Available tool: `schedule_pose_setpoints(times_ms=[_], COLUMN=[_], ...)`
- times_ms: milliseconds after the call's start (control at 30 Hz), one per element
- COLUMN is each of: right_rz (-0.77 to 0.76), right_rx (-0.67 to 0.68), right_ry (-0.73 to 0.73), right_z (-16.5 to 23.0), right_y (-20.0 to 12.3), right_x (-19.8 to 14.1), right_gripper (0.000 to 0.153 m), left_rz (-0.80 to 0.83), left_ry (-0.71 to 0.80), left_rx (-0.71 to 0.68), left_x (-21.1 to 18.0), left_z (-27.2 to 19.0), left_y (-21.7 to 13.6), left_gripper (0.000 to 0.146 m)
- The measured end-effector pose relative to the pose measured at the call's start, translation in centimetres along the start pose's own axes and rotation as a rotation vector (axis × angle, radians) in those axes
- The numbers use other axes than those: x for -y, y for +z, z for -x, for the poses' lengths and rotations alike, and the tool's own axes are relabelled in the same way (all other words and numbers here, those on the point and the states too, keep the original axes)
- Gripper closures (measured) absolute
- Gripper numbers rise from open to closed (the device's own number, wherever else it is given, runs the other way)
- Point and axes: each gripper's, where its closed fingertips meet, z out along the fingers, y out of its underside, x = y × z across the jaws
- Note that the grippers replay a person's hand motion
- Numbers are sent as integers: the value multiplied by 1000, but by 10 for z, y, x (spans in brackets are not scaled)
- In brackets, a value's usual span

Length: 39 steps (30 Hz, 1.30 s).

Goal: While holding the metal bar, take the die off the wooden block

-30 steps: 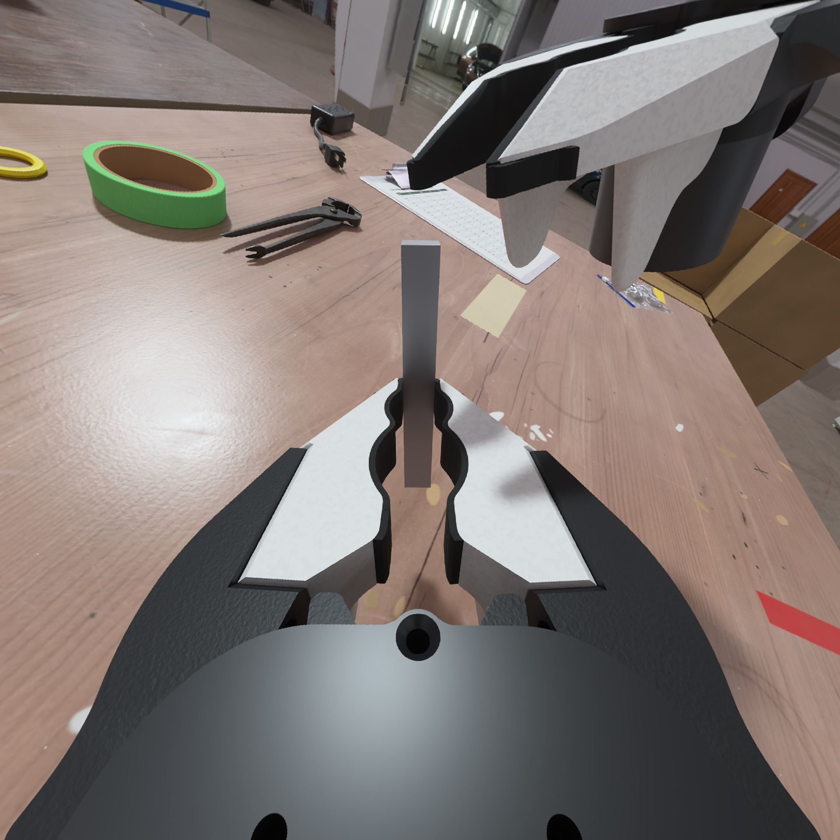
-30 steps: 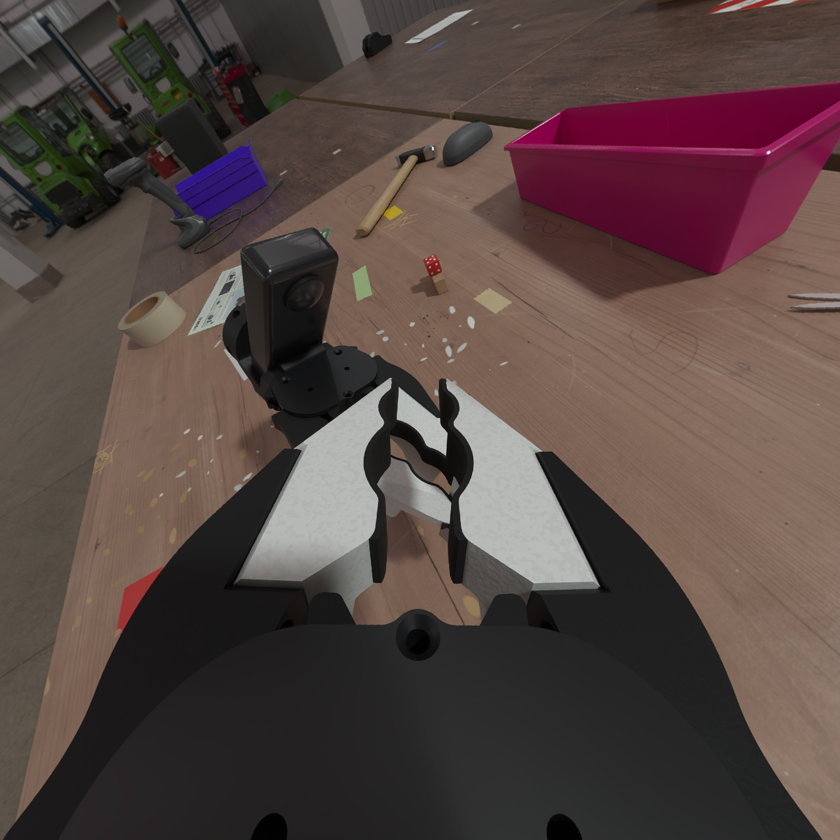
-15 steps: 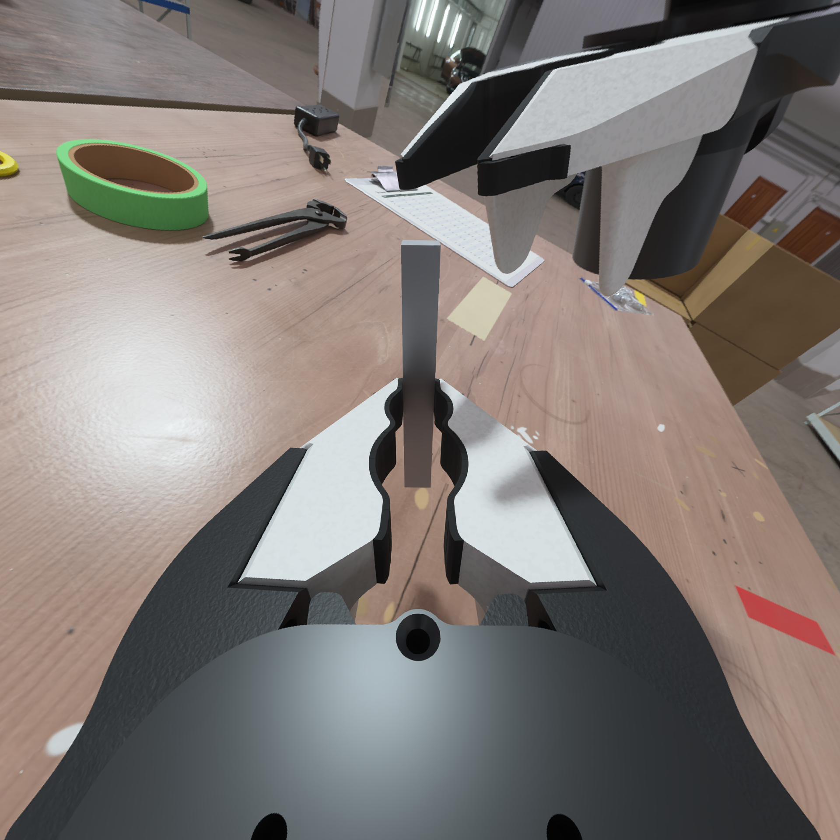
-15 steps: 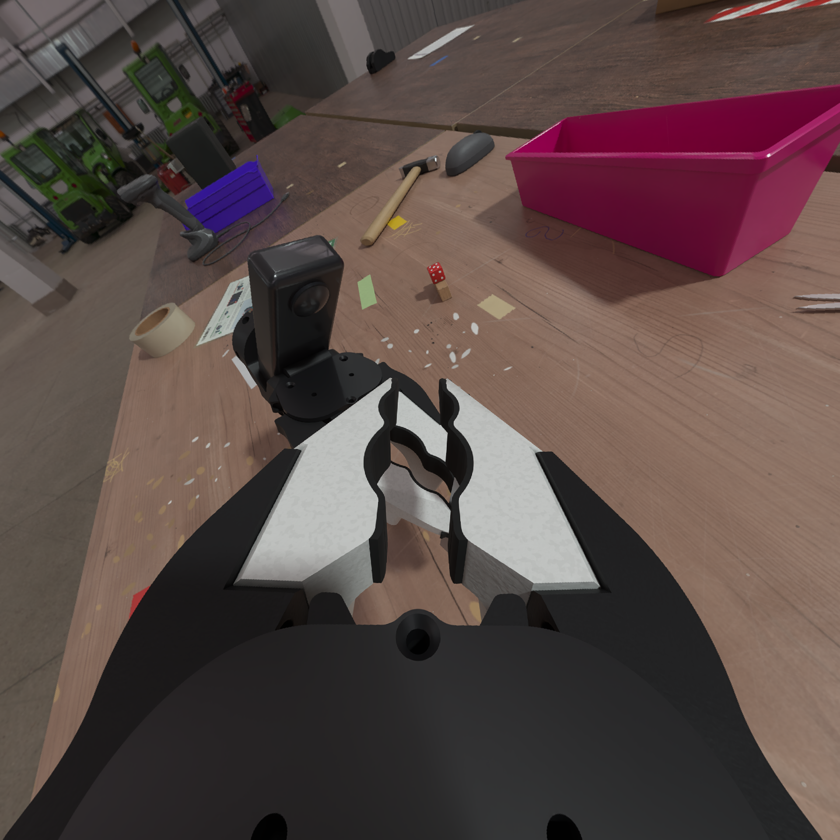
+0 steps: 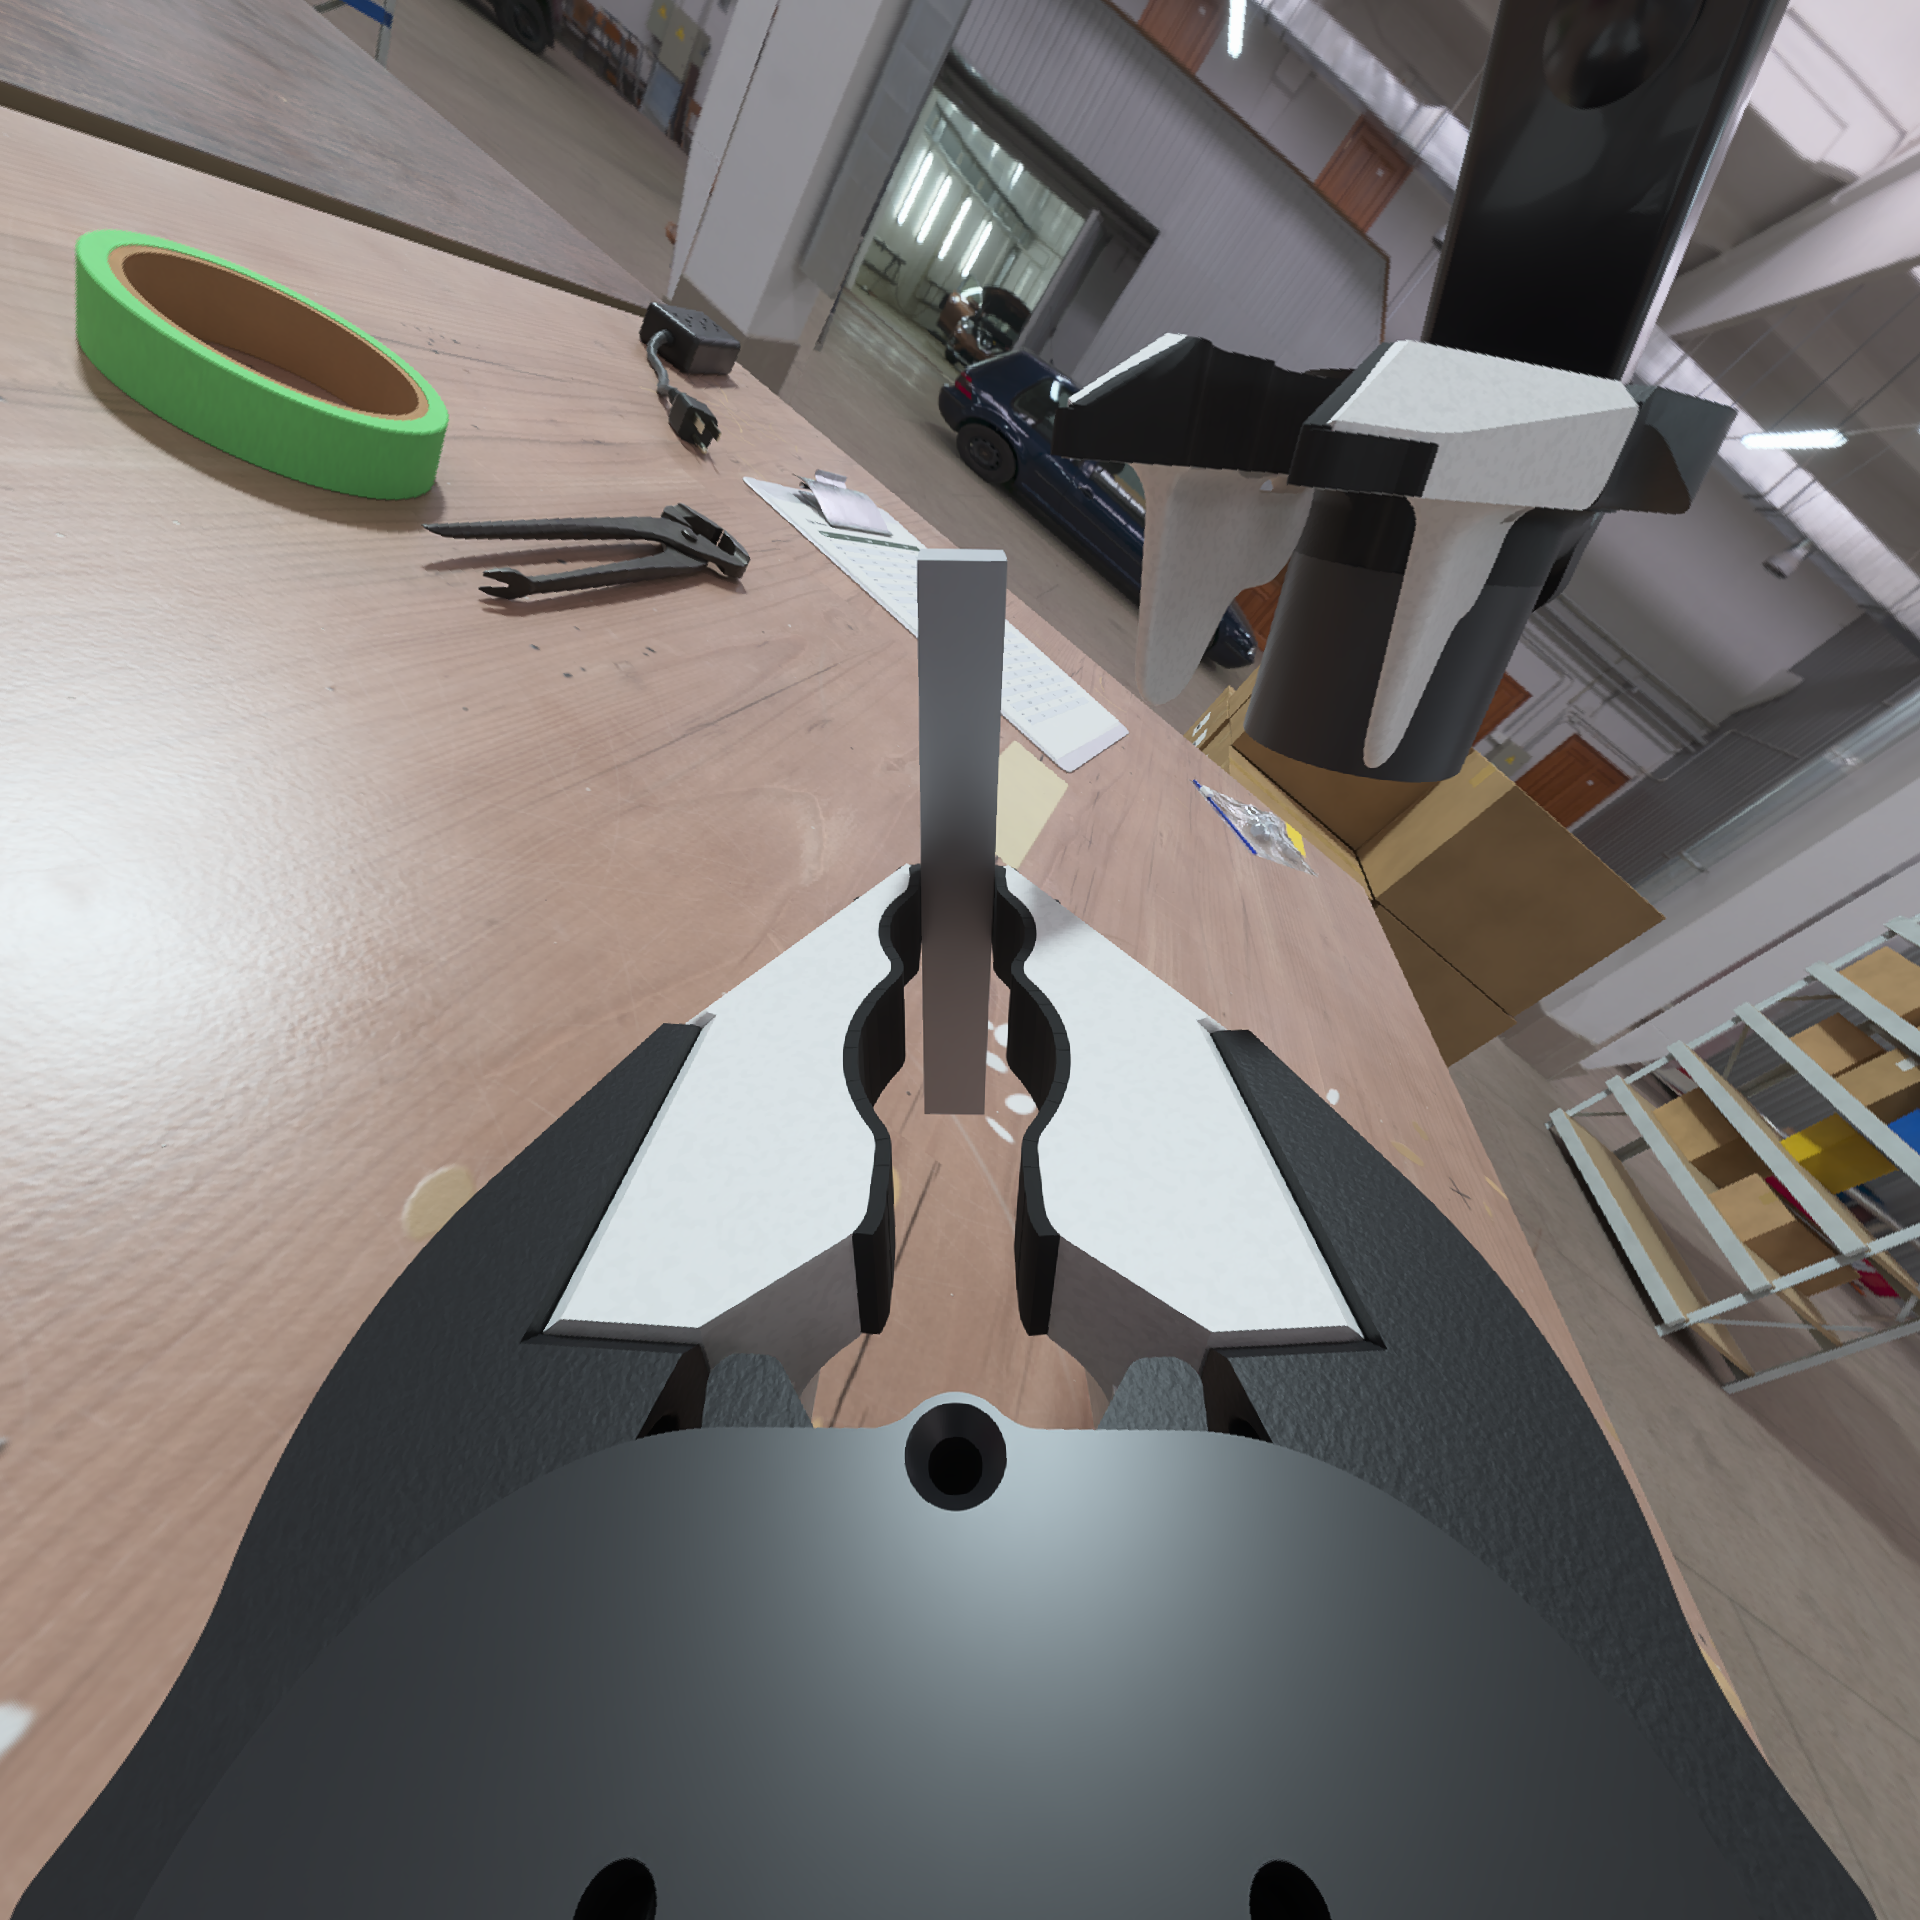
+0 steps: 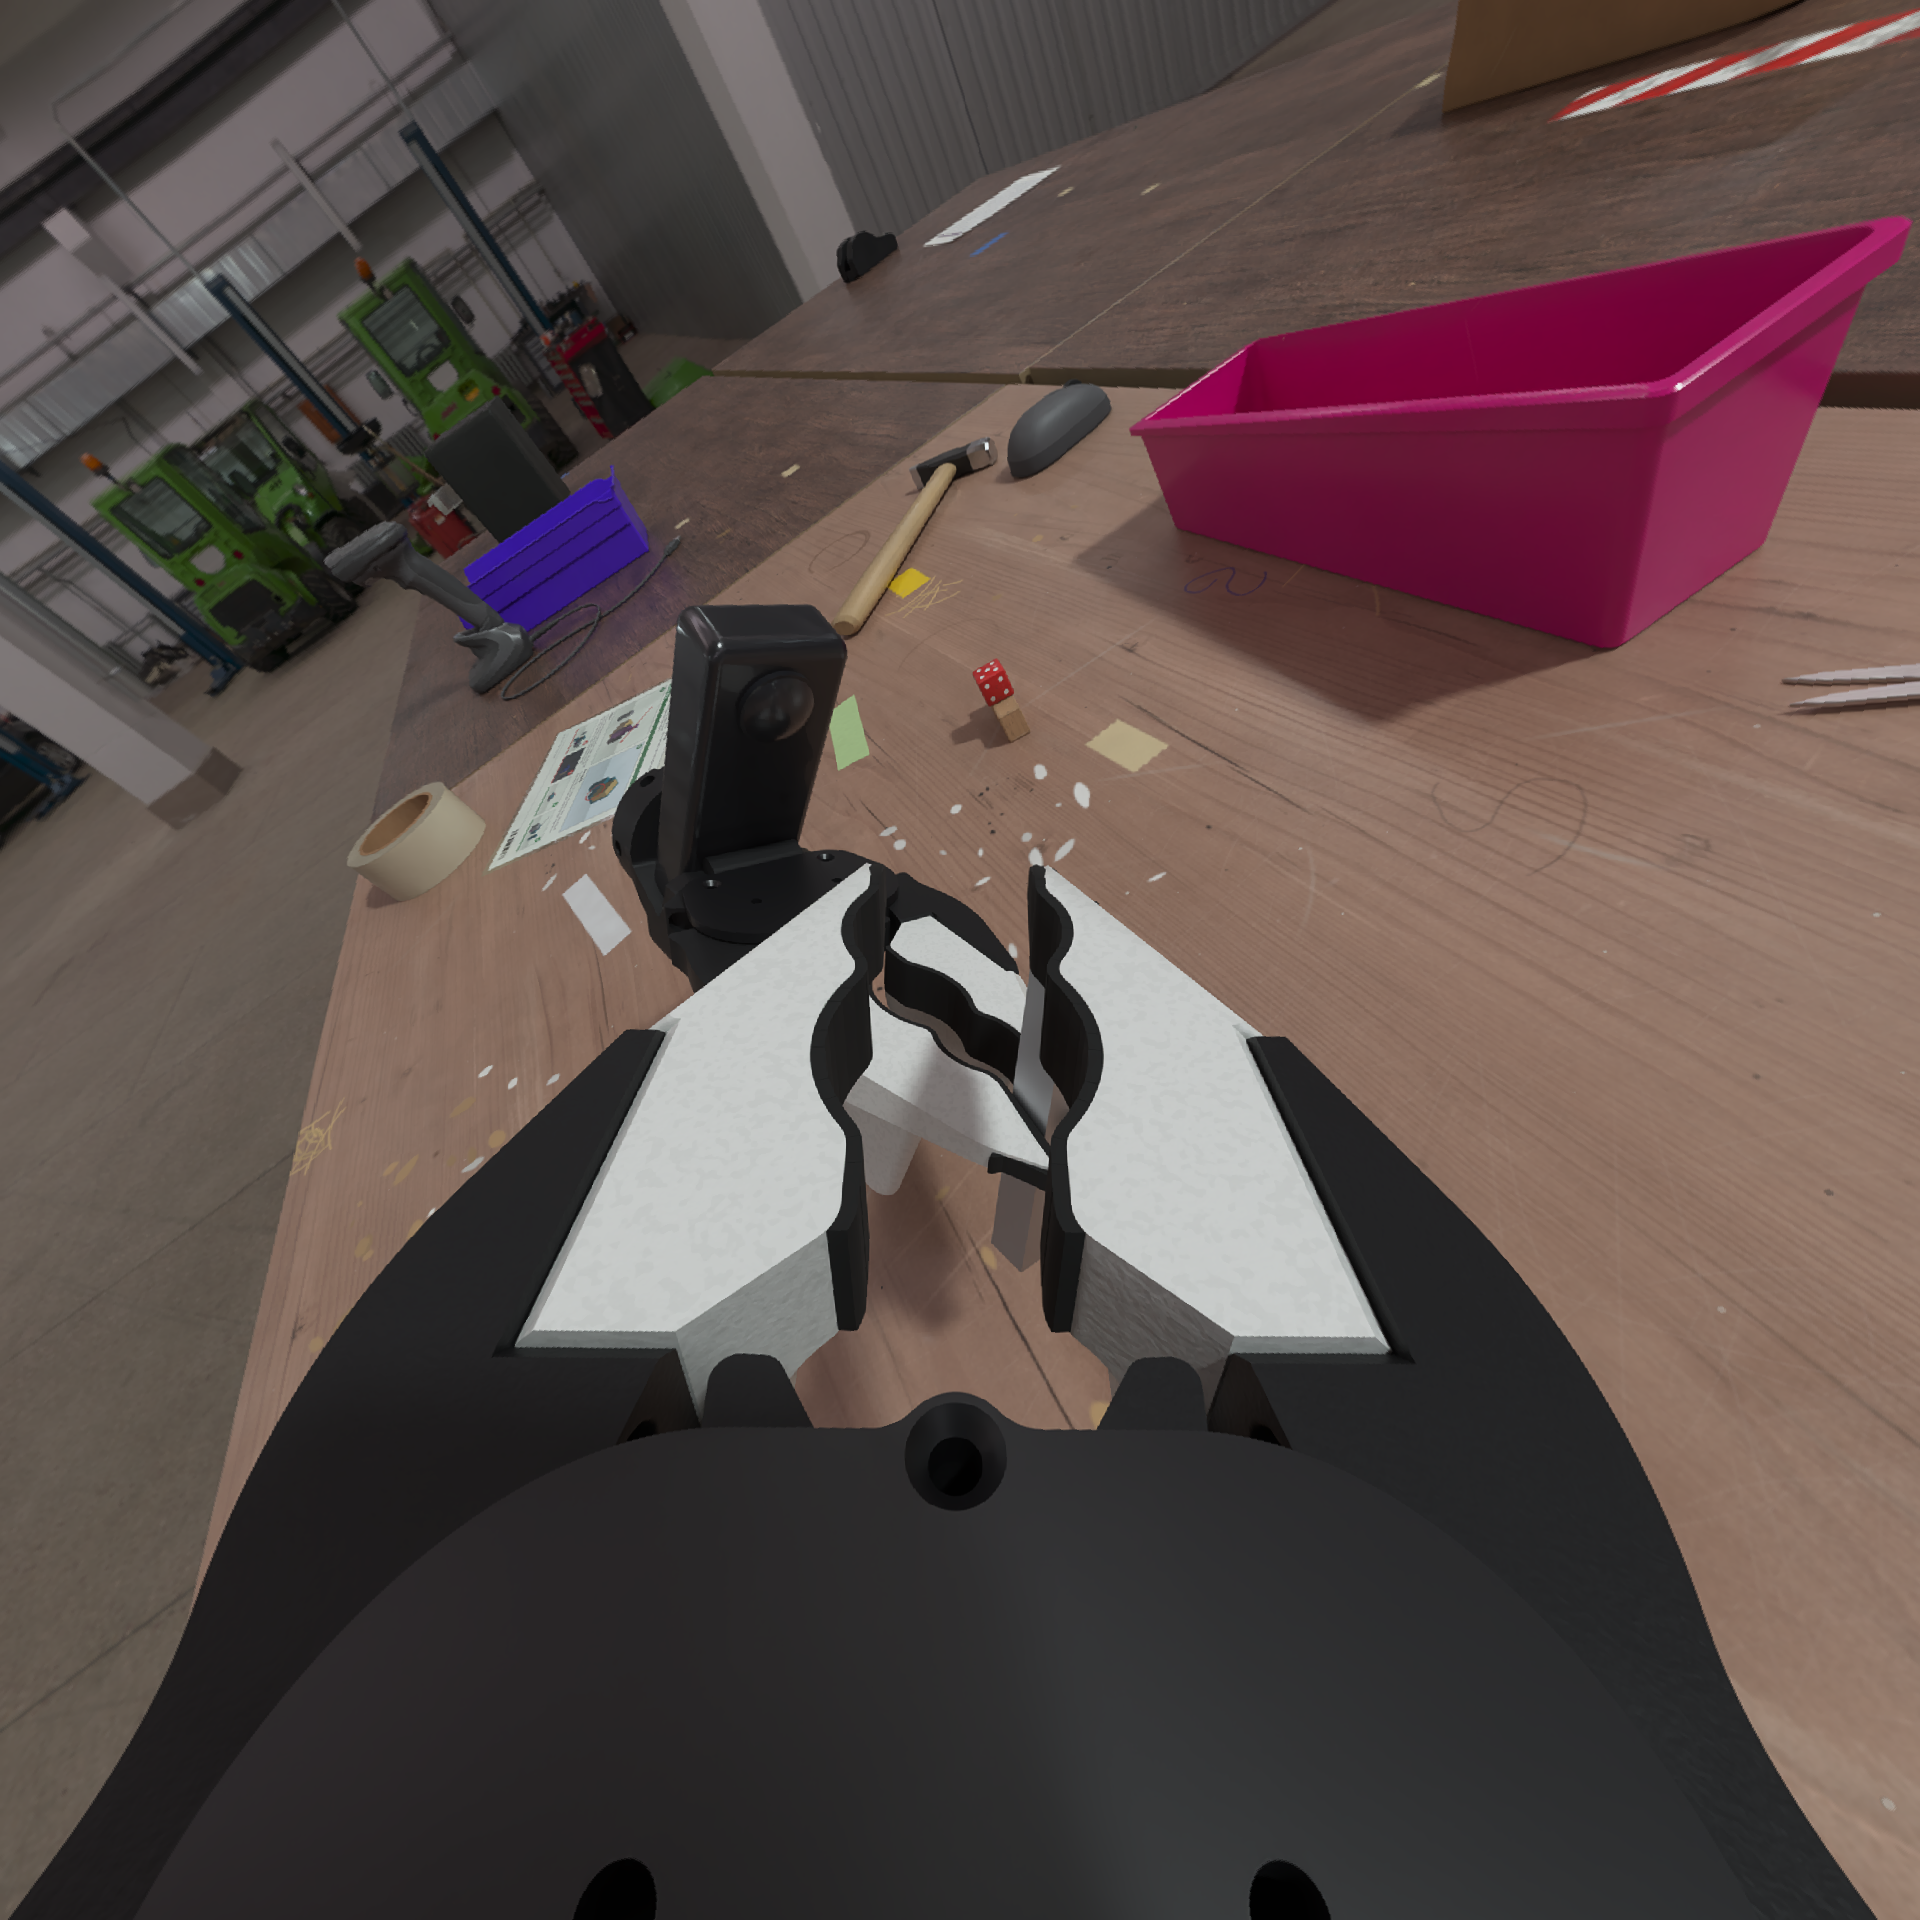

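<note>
My left gripper (image 5: 956, 883) is shut on the grey metal bar (image 5: 961, 748), which sticks straight out past the fingertips above the wooden table. My right gripper (image 6: 954, 883) is open and empty, hovering above the left gripper (image 6: 748, 831). The bar (image 6: 1029, 1060) shows between its jaws without touching them. It also shows in the left wrist view (image 5: 1283, 707), up and to the right of the bar. The red die (image 6: 992, 686) sits on the small wooden block (image 6: 1010, 719), farther ahead on the table, apart from both grippers.
A pink bin (image 6: 1507, 468) stands at the right, a hammer (image 6: 904, 540) and beige tape roll (image 6: 416, 842) farther left. A green tape roll (image 5: 260, 358), black pliers (image 5: 613, 556) and a plug (image 5: 686, 353) lie ahead of the left gripper. The table edge and a cardboard box (image 5: 1486, 883) are to its right.
My right gripper's jaws have opened wider and it has moved up and away from the left gripper. The left gripper has tilted, still gripping the bar.
</note>
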Motion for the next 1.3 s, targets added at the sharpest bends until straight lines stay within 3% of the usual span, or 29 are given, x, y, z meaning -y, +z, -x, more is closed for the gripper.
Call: schedule_pose_setpoints(times_ms=[633,867,967,1067,1200,1300], right_rz=[20,-41,-61,12,194,360], right_rx=[-6,-48,21,137,197,208], right_ry=[-11,-98,-165,-240,-361,-365], right_z=[-1,4,33,68,93,94], right_y=[2,5,30,73,153,219], right_x=[-4,38,70,91,105,103], right_gripper=[125,105,104,103,100,100], left_rz=[-17,-59,-77,-73,-85,-99], left_ry=[14,14,-29,-95,-183,-197], left_rx=[5,108,136,165,179,211], left_x=[2,7,8,4,1,0], left_z=[0,12,19,27,35,38], left_y=[0,-4,-8,-14,-25,-36], left_gripper=[134,134,134,134,134,134])
